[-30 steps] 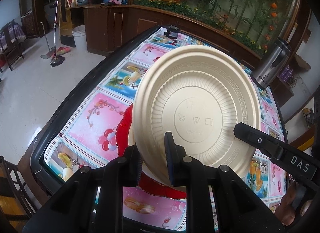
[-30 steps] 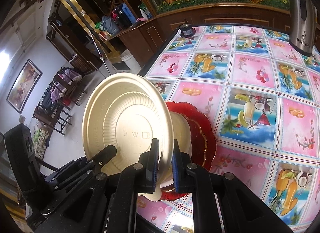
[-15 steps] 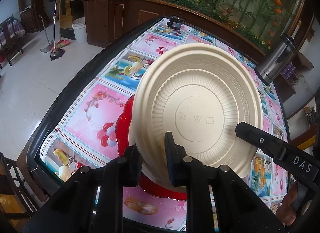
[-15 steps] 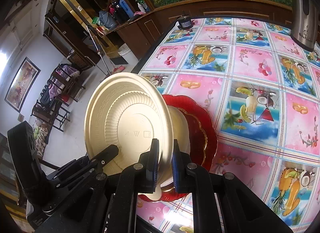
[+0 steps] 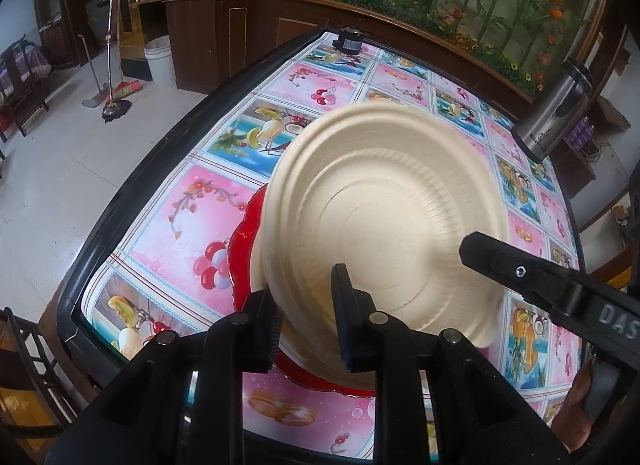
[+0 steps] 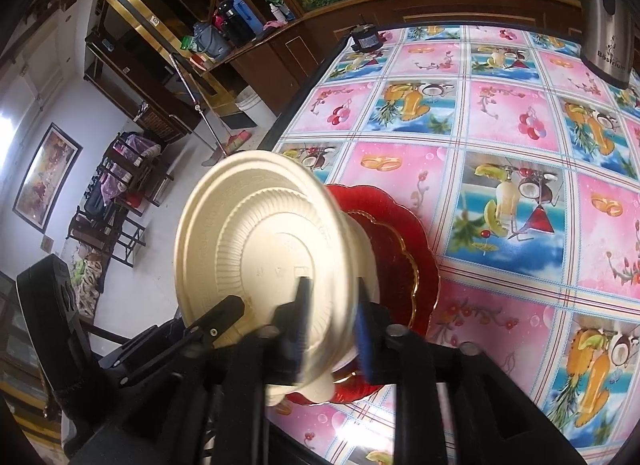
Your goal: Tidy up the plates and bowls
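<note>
— Black tongs first: what did we have in them?

— Our left tongs (image 5: 303, 290) stayed clenched on the lower rim of the cream plate (image 5: 384, 217), as in the moments before. Our right tongs (image 6: 331, 294) were different. Their jaws had spread since half a second earlier and showed blurred. As far as we could tell, they stood either side of the rim and no longer pinched it.

— So where was the plate?

— It was tipped up on edge with its stamped underside towards us, just over the red plate (image 6: 404, 249) near the edge of the surface (image 6: 500, 113). A cream dish sat on that red plate behind it; we could not tell whether it was a bowl or a plate. The cream plate was smeared in the left view, so we judged it was moving.

— What did that mean for the job?

— We judged it a handover: the left tongs alone carried the plate, and it was not yet stacked. A one-sided hold on a thin rim could let it swing, so lowering it flat onto the pile looked like the next care. The steel flask (image 5: 552, 113) stood well apart.
</note>
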### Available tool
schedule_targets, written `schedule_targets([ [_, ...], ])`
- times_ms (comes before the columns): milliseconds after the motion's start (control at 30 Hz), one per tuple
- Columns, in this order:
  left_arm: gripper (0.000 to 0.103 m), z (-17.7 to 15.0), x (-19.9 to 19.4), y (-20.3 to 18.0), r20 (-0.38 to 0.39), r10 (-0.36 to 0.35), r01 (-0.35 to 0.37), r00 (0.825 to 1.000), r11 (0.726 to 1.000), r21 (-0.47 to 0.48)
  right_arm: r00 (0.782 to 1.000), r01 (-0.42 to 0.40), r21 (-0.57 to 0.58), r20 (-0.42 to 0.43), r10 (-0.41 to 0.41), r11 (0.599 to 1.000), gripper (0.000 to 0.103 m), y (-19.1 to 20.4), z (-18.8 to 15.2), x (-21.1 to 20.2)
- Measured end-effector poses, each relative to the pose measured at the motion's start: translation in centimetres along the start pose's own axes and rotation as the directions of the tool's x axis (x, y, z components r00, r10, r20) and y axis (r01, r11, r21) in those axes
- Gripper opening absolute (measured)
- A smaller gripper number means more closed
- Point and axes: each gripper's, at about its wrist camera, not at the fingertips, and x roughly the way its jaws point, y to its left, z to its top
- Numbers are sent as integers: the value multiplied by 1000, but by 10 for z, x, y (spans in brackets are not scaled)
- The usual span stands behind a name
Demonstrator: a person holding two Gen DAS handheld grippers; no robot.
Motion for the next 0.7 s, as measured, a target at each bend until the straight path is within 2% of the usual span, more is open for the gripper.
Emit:
schedule_targets([
  [33, 39, 0, 0, 0, -2, -9, 9, 1000, 1000, -3, 1000, -12, 7, 0, 12, 1000, 52, 0, 0, 0],
  [67, 53, 0, -1, -1, -1, -16, 16, 1000, 1000, -5, 1000, -19, 11, 2, 19, 1000, 56, 0, 0, 0],
  [133, 58, 0, -4, -1, 12, -10, 10, 1000, 1000, -9, 999, -30, 10, 10, 30, 999, 65, 2, 0, 0],
  [467, 61, -2, -19, -4, 55, -10, 11, 998, 1000, -2, 997, -63, 14, 50, 62, 998, 73, 3, -4, -15],
  [700, 62, -14, -45, -5, 138, -2, 1, 990, 1000, 11, 989, -82, -38, 120, 86, 996, 87, 10, -15, -39],
])
